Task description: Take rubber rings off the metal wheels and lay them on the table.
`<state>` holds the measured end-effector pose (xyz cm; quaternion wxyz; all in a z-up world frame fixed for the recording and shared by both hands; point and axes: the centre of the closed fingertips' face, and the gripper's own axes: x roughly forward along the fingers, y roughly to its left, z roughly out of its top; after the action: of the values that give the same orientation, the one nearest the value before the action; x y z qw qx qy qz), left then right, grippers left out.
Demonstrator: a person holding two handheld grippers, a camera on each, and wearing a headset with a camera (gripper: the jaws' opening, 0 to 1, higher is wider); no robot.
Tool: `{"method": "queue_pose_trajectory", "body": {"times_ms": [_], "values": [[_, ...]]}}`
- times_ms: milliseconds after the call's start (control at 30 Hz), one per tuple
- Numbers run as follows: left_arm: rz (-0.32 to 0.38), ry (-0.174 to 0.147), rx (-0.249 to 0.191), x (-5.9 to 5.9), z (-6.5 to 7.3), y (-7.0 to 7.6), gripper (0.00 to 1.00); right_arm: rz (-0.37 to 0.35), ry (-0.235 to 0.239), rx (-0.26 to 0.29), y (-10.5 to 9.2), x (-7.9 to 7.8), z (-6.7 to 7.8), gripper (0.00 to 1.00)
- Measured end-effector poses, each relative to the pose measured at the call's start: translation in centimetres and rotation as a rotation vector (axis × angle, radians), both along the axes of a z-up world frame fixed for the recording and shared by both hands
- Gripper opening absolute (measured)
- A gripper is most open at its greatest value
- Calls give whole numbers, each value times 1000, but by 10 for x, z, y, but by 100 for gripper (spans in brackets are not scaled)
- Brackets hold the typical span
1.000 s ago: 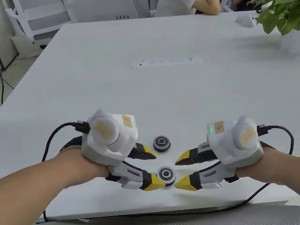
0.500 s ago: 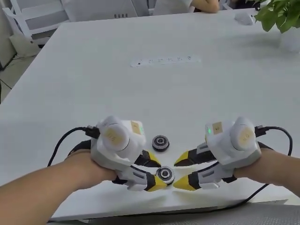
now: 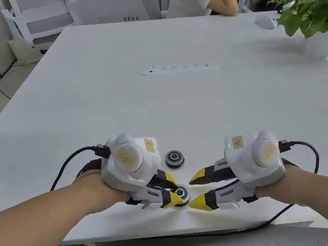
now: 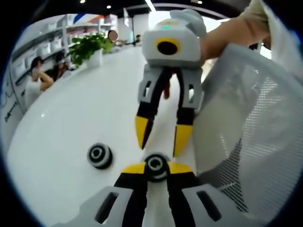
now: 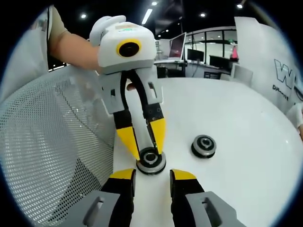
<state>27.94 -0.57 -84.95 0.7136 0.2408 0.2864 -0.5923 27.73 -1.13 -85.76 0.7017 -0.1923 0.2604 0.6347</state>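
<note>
Two small metal wheels with black rubber rings lie near the front edge of the white table [image 3: 154,102]. My left gripper [image 3: 174,192] is shut on the nearer wheel [image 3: 181,194]; in the left gripper view its yellow tips [image 4: 156,169] pinch that wheel [image 4: 156,162] from both sides. My right gripper [image 3: 197,190] faces it, open, tips just short of the wheel [image 5: 151,161], with nothing between its fingers [image 5: 124,174]. The second wheel [image 3: 175,158] lies free a little farther back, also seen as a wheel [image 5: 203,146] to the right.
A white power strip [image 3: 174,67] lies mid-table. A green plant [image 3: 302,18] stands at the far right corner. Cables trail from both grippers over the table's front edge [image 3: 205,225]. A person sits at the far side.
My left gripper has moved right and its jaws have gone from open to shut around the nearer wheel. The right gripper has stayed open in about the same place.
</note>
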Motion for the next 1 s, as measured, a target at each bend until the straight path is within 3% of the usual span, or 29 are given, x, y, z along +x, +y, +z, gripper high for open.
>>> {"method": "queue_pose_trajectory", "body": {"times_ms": [767,1000], "values": [[38,1,-94,4,0,1,13,-32,51,45,8,-1,-2,25],[46,-4,-103,4,0,0,13,-32,26,37,10,-1,-6,24]]}}
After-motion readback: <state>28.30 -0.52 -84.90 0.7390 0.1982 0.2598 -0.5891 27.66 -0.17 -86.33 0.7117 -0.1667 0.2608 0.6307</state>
